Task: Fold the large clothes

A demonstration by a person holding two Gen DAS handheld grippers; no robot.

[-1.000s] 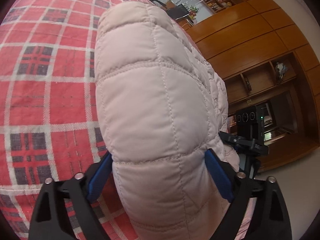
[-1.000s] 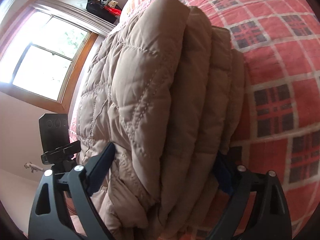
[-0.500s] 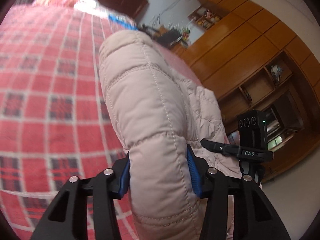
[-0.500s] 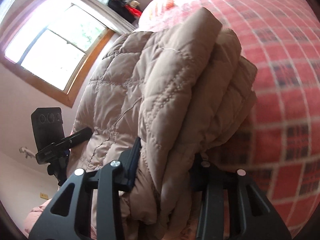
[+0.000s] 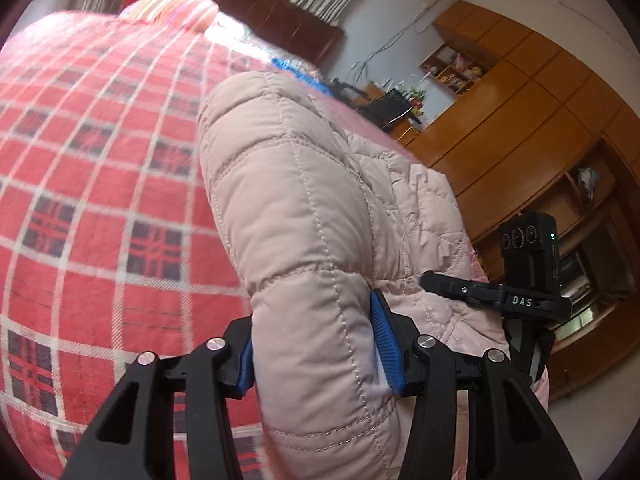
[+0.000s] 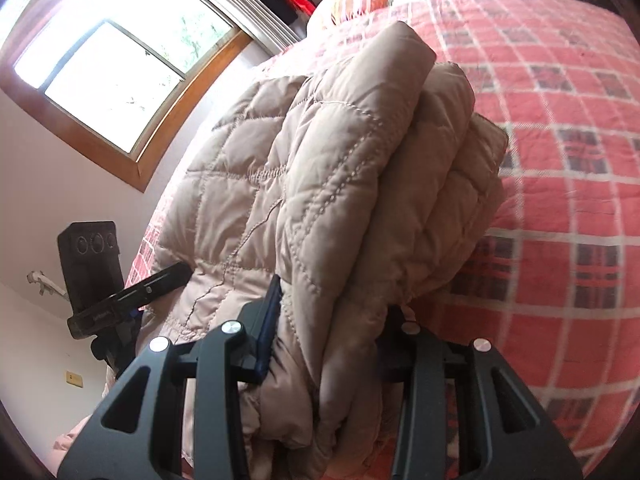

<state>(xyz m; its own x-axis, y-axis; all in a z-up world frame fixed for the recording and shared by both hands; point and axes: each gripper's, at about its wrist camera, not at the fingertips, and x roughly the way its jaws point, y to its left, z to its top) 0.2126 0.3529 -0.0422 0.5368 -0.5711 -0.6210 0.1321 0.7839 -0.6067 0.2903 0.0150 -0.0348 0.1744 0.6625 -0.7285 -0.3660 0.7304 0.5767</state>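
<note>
The quilted jacket (image 5: 304,216) — pale pink-beige, puffy, stitched in squares — was folded into a thick bundle and sat over the red plaid bedspread (image 5: 100,208), w/ both grippers clamped on its near edge.

Left gripper (image 5: 316,344): blue pads (image 5: 385,350) pressed in tight on a rounded fold of the jacket, one pad each side, fabric bulging out above and below the pinch. Rest of the jacket ran away from the camera toward the far side of the bed. The right gripper's camera unit (image 5: 528,252) showed at the right of the left wrist view, just beside the jacket's edge, marked "DAS".

Right gripper (image 6: 332,332): fingers closed on a stack of several folded layers. Left pad was visible, biting into the quilting; right pad was hidden behind the cloth, but the layers were squeezed between the fingers, so it was a firm pinch. Layers fanned out above the grip like a wedge, leaning over the bedspread (image 6: 560,160).

Bkgd: a wood-framed window (image 6: 108,76) at upper left of the right wrist view, a wooden wall unit (image 5: 532,128) w/ shelves in the left wrist view, a striped pillow (image 5: 172,12) at the head of the bed. Left view was a bit motion-blurred — plaid lines were smeared.
</note>
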